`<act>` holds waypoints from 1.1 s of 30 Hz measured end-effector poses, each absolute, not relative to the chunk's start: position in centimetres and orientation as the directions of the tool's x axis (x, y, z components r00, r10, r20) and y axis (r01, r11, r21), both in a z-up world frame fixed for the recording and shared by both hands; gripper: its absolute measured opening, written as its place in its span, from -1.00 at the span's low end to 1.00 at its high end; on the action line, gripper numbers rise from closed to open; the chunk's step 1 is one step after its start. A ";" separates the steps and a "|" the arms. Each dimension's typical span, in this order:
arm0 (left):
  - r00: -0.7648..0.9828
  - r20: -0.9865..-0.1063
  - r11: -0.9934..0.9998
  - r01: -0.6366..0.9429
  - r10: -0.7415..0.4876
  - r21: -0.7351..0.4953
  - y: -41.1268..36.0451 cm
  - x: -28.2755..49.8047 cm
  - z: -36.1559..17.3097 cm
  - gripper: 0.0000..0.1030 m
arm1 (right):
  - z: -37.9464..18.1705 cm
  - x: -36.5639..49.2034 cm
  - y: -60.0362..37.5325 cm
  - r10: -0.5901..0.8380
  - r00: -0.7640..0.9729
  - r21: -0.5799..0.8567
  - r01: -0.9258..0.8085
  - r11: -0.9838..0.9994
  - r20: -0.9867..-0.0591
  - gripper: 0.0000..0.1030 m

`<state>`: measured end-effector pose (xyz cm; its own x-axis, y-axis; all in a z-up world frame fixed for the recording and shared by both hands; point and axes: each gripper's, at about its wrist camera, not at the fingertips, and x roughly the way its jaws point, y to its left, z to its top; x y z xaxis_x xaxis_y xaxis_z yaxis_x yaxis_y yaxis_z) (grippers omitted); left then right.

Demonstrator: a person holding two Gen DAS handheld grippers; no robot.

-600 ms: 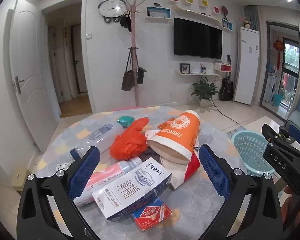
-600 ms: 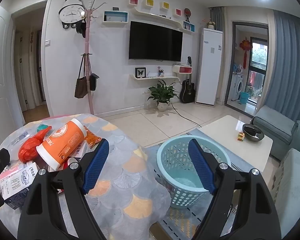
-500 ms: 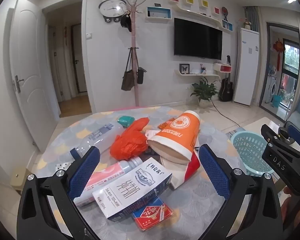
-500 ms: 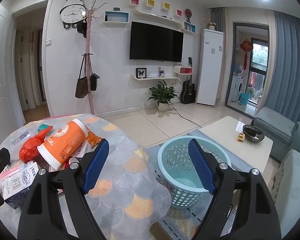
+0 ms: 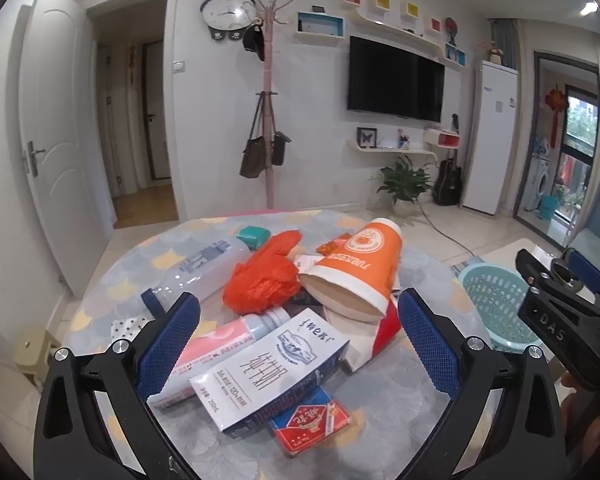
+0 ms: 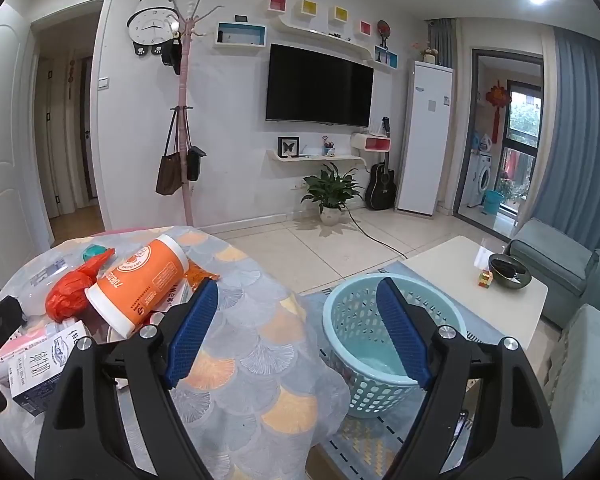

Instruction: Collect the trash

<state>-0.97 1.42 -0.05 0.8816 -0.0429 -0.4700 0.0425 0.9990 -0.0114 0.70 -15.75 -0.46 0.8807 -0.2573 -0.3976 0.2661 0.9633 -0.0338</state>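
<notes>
A heap of trash lies on the round table: an orange paper cup on its side, a crumpled orange plastic bag, a white milk carton, a pink-labelled bottle, a clear bottle and a small red packet. My left gripper hangs open above the carton, touching nothing. My right gripper is open and empty, held over the table's right edge. A light blue laundry basket stands on the floor to the right of the table.
A white coffee table with a dark bowl stands behind the basket, and a grey-blue sofa runs along the right. A coat rack and a potted plant stand by the far wall.
The right gripper has drifted slightly; the cup and basket sit a little differently in its view. The left gripper is almost unmoved. Both stay open.
</notes>
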 end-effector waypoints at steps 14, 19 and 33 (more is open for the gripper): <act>0.887 -0.457 0.998 0.070 -0.064 -0.004 0.9 -1.2 0.0 0.85 | -0.4 0.5 -15.9 -0.264 0.880 -0.032 0.274 0.961 -0.394 0.50; 0.887 -0.456 0.997 0.071 -0.065 -0.004 0.7 -1.3 0.0 0.85 | -0.5 0.7 -16.0 -0.263 0.881 -0.036 0.271 0.962 -0.393 0.50; 0.883 -0.461 0.996 0.086 -0.083 -0.016 0.6 -1.8 0.2 0.85 | -0.5 0.2 -16.1 -0.269 0.880 -0.039 0.276 0.960 -0.391 0.50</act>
<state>-1.76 0.57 0.16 0.8835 -0.0833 -0.4610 0.0857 0.9962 -0.0158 0.22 -16.07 -0.52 0.8802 -0.2690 -0.3910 0.2764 0.9603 -0.0385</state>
